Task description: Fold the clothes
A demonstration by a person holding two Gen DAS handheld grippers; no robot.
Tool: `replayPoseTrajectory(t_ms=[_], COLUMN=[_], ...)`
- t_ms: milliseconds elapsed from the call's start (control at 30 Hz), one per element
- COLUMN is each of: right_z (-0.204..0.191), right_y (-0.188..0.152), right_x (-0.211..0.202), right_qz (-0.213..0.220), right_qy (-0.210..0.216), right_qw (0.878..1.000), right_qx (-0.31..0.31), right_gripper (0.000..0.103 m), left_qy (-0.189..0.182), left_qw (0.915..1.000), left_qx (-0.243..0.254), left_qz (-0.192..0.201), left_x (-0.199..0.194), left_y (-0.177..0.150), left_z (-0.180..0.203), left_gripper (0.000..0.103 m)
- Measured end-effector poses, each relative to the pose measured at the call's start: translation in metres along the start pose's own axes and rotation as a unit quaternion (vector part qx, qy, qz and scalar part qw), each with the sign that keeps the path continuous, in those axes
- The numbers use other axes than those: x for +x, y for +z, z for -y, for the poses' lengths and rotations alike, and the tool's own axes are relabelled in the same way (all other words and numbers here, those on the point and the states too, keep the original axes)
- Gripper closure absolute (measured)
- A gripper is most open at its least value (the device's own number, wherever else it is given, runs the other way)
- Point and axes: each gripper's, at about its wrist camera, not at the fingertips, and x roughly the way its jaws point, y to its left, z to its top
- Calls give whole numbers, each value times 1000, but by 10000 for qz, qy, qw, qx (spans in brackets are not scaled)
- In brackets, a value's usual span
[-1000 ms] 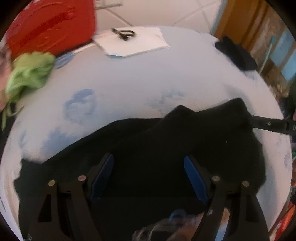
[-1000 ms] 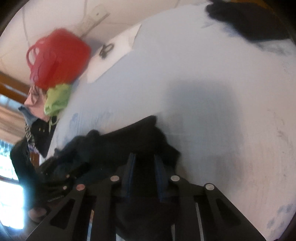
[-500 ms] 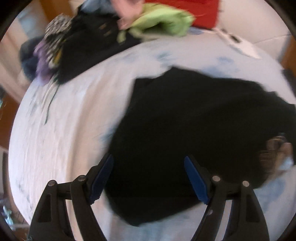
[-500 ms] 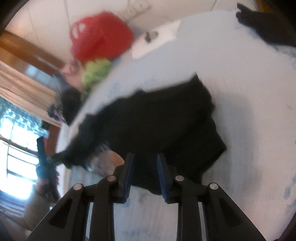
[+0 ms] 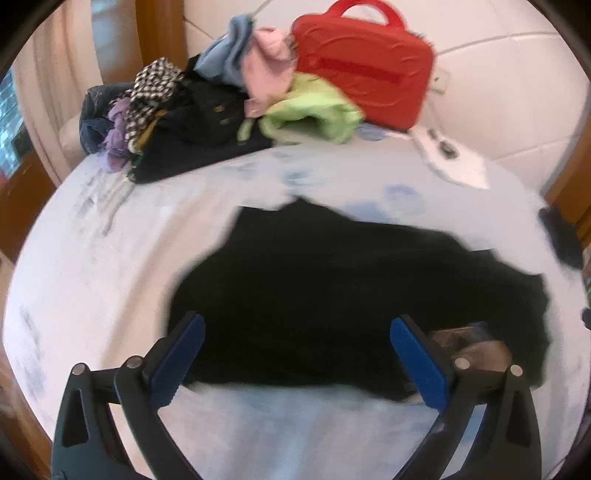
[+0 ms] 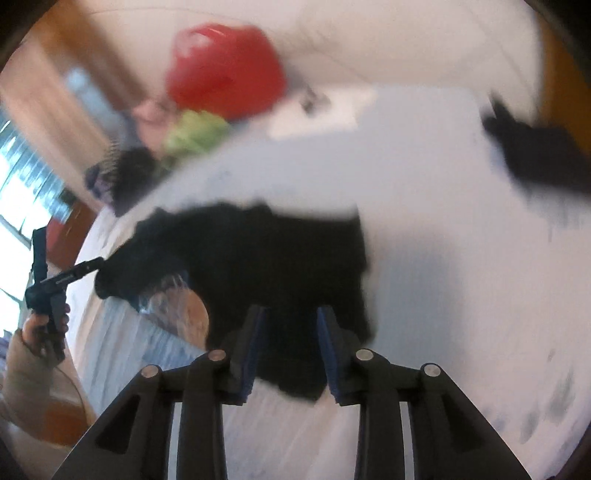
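I see the left gripper spread over the black garment; right gripper part-open, blurred, contact with the cloth unclear.

At twelve to one o'clock in the left wrist view a red bag stands against the white padded headboard, its handle up. A white sheet of paper lies at two o'clock with a small dark object on it — too small to identify. The bed's pale blue printed sheet fills the middle, and wooden trim rises at eleven o'clock. The right wrist view — heavily blurred — shows a bright window at nine o'clock.
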Motion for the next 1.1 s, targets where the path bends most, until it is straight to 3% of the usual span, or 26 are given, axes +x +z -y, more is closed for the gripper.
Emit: replayPoseTrajectory(t_ms=[67, 133, 300, 467, 633, 833, 1100], right_z=[7, 21, 53, 79, 83, 94, 87], right_y=[17, 29, 41, 53, 57, 66, 76], right_x=[1, 11, 34, 41, 64, 89, 113], right_qz=[-15, -245, -726, -940, -1170, -1212, -1419], right_qy=[262, 528, 854, 1193, 1362, 1690, 2143], right_qw=[9988, 9947, 9781, 9694, 9585, 9426, 9155], right_qx=[-417, -846, -1753, -1928, -2216, -2613, -3096], right_gripper=[49, 46, 46, 49, 64, 64, 54], left_qy=[-94, -6, 123, 393, 763, 1196, 1733], left_qw=[9993, 9970, 9861, 9840, 9772, 9592, 9481], left_qx=[-341, -749, -1578, -1651, -1916, -2520, -2654], left_qz=[-69, -219, -500, -548, -495, -455, -248], left_x=[1, 4, 15, 19, 32, 41, 51], left_y=[-19, -43, -94, -118, -124, -132, -130], left_z=[34, 69, 152, 213, 246, 273, 291], left_gripper=[1, 5, 5, 5, 5, 5, 4])
